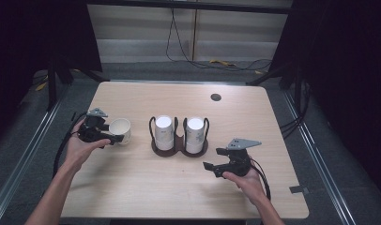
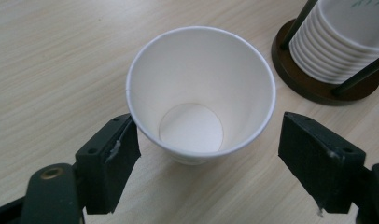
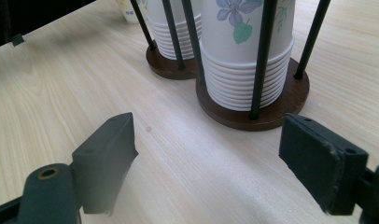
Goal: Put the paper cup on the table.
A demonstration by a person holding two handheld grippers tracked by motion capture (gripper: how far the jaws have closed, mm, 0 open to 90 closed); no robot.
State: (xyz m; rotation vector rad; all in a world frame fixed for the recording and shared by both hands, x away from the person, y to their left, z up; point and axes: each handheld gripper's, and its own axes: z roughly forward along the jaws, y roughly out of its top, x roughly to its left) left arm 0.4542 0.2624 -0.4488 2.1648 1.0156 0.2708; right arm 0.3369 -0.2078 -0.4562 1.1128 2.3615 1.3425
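1. Our left hand (image 1: 78, 146) sits at the left side of the table (image 1: 132, 187), forearm coming in from the bottom edge. It points the left gripper (image 1: 114, 138) to the right, at a single paper cup (image 1: 120, 130).
2. Our right hand (image 1: 242, 178) rests near the front right, with the right gripper (image 1: 212, 159) aimed up and left toward the cup holder (image 1: 179, 147).
3. Left tongs: jaws spread wide, one on each side of the paper cup (image 2: 201, 93). In the left gripper view the left jaw looks like it's right at the rim and the right one stands clear. Can't quite tell if the left one really touches. Nothing is clamped.
4. Right tongs: wide open too, just bare table between the jaws, holder a bit ahead of them.
5. Hard to see: the stack tops are cut off in both gripper views, and the holder (image 2: 318, 88) is cropped at the corner of the left one.
6. Containers: the lone cup stands upright on the table left of the holder and is empty. The holder (image 3: 253, 116) has two round wooden bases with black rods, each holding a stack of nested paper cups (image 3: 243, 51) with a flower print.
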